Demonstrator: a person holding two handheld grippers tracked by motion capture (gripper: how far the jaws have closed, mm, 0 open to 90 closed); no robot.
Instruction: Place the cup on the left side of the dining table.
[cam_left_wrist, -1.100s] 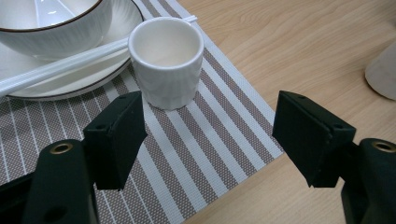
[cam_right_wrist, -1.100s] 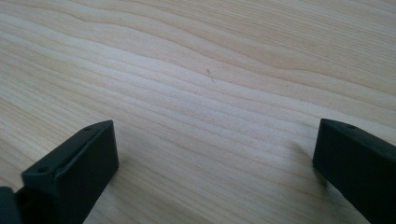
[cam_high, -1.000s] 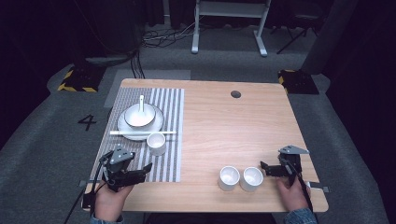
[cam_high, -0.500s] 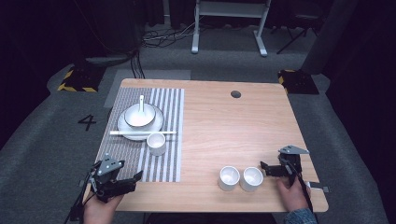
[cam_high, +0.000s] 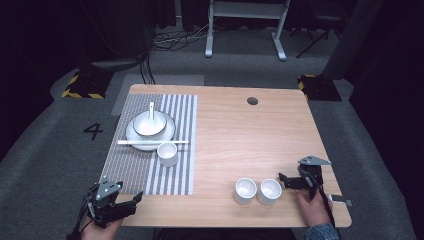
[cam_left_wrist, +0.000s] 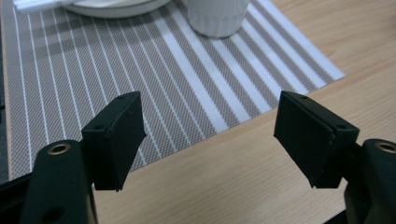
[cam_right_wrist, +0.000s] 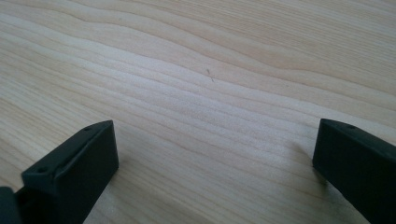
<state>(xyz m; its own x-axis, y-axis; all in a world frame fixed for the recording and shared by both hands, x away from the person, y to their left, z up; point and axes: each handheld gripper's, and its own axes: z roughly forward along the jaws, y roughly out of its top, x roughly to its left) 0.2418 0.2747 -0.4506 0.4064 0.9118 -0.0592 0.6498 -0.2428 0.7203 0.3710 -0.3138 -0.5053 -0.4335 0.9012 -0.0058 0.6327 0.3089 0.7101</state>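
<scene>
Left gripper (cam_high: 131, 204) has drawn back to the table's near edge, jaws spread and empty; right gripper (cam_high: 284, 179), likewise spread, sits just beside the two white cups (cam_high: 257, 190): approach level, straddling the nearer rim.

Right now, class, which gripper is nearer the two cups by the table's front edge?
Right. The right gripper sits just beside the cups, apart from them; the left gripper is far across the table, past the mat's corner.
</scene>
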